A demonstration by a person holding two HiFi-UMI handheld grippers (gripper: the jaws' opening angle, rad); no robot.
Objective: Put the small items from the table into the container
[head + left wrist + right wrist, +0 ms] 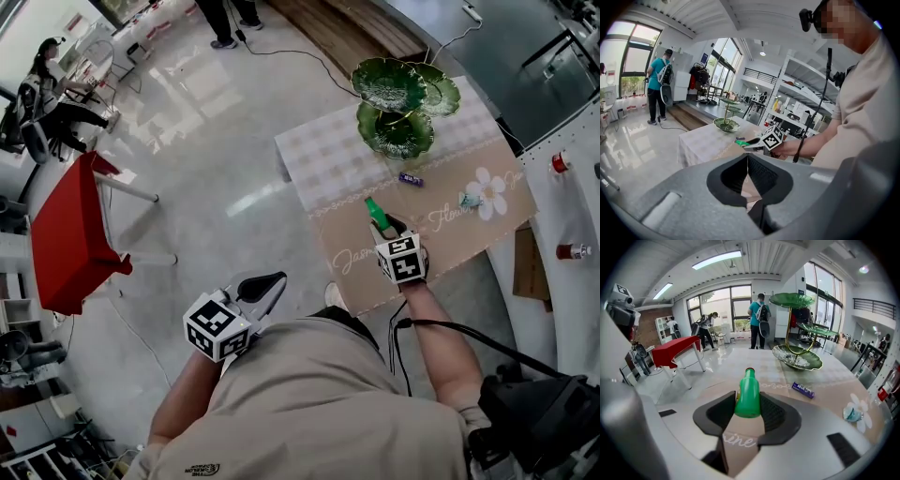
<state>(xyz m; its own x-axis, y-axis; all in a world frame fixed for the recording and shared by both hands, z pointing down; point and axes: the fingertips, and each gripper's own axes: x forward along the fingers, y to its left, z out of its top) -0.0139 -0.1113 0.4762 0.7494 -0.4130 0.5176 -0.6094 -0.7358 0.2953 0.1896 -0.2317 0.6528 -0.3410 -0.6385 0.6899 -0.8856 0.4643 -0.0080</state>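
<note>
Green in the right gripper [748, 405]: clamps the bottle [748, 385] by its body above the counter [328, 159], neck toward the tiered dish [398, 103] at 12 o'clock, likely for dropping there. Holds left gripper [748, 164] pressed together, empty, at 8 o'clock, out of the way.

The near part of the bench [450, 239] lies bare around the right gripper [382, 223], its jaws filled by a green bottle [375, 210] pointing toward the far end. Beyond lie a purple bar [411, 179] and, to the right, what seems a teal wrapper [468, 200]; the tiered green stand [401, 103] overhangs the far end, with open bench to its left.
</note>
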